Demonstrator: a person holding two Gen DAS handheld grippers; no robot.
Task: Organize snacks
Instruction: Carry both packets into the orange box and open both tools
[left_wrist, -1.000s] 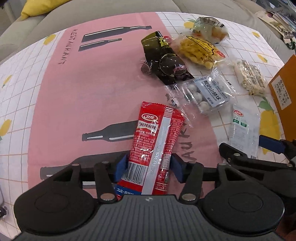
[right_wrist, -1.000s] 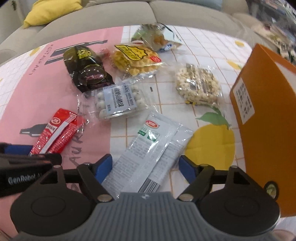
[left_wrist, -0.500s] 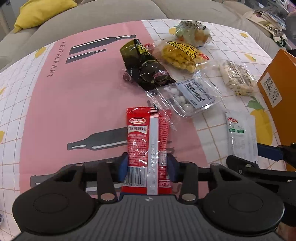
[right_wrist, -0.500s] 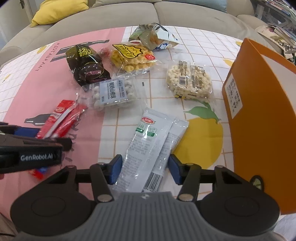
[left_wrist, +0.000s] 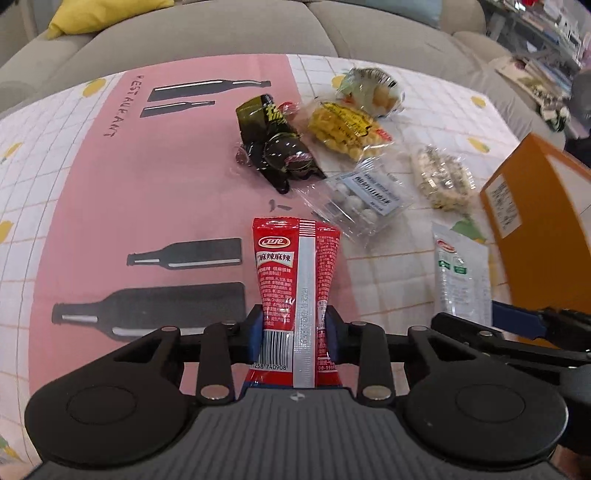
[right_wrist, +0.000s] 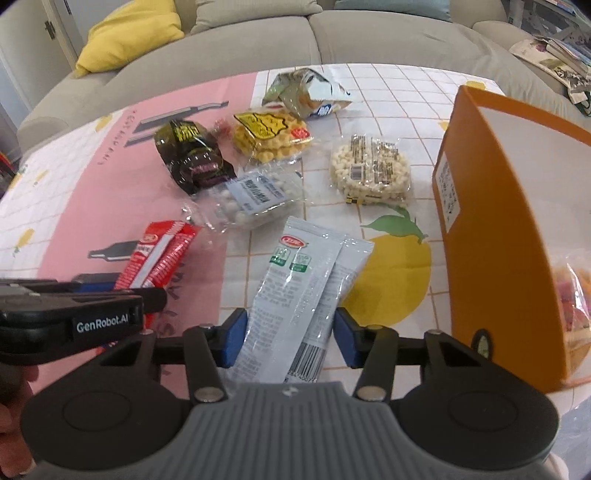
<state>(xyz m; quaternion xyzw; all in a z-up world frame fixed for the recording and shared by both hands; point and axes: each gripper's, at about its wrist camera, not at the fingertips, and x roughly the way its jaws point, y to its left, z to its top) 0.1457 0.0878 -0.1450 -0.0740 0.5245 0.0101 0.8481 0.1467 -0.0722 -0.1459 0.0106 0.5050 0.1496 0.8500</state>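
My left gripper (left_wrist: 294, 328) is shut on a red snack packet (left_wrist: 295, 273), squeezed at its barcode end and lifted off the cloth; the packet also shows in the right wrist view (right_wrist: 159, 254). My right gripper (right_wrist: 290, 338) has its blue pads against both sides of two white-and-green snack packets (right_wrist: 295, 291), which also show in the left wrist view (left_wrist: 460, 273). An orange box (right_wrist: 495, 236) stands open at the right with snacks inside.
Farther back on the pink and white tablecloth (left_wrist: 147, 192) lie a dark candy bag (right_wrist: 192, 158), a yellow puff bag (right_wrist: 271, 138), a clear pack of white balls (right_wrist: 255, 195), a pale puff pack (right_wrist: 371, 173) and a green-silver bag (right_wrist: 303, 90). A grey sofa (right_wrist: 332, 33) lies behind.
My left gripper closed tighter on the red packet and lifted it. My right gripper narrowed from wide open onto the white packets. Both cameras rose and pulled back.
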